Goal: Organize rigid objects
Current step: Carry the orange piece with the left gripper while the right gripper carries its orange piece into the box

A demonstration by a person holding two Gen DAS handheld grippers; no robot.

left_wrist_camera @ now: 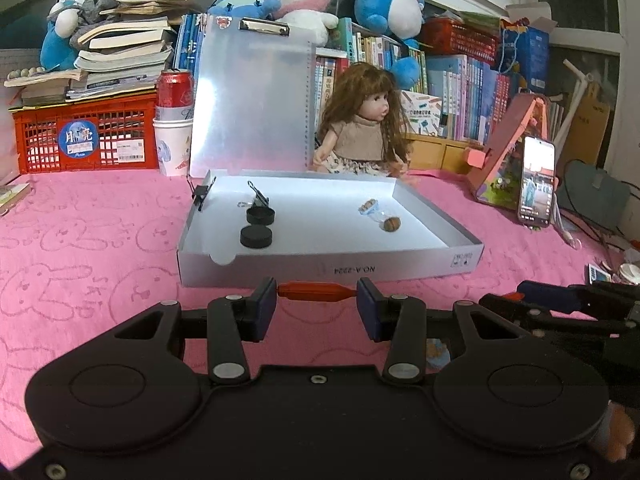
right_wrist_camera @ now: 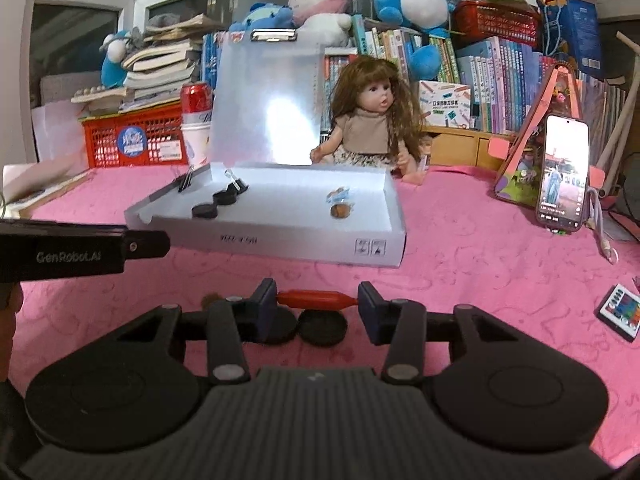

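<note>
A shallow white box (left_wrist_camera: 328, 270) lies open on the pink cloth, lid upright. In it are two black round discs (left_wrist_camera: 256, 237), binder clips (left_wrist_camera: 260, 200) and a small corked glass bottle (left_wrist_camera: 380, 216). It also shows in the right wrist view (right_wrist_camera: 280, 240). My left gripper (left_wrist_camera: 316, 300) is open just short of the box's front wall, empty; the red bar between its fingers is part of the tool. My right gripper (right_wrist_camera: 316, 302) is open low over the cloth, above two more black discs (right_wrist_camera: 322, 326) lying between its fingers.
A doll (left_wrist_camera: 368, 128) sits behind the box. A phone (left_wrist_camera: 536, 180) leans on a pink stand at right. A red crate (left_wrist_camera: 84, 136), a can and cups stand at back left. A small coloured card (right_wrist_camera: 622, 312) lies at right. Books and plush toys line the back.
</note>
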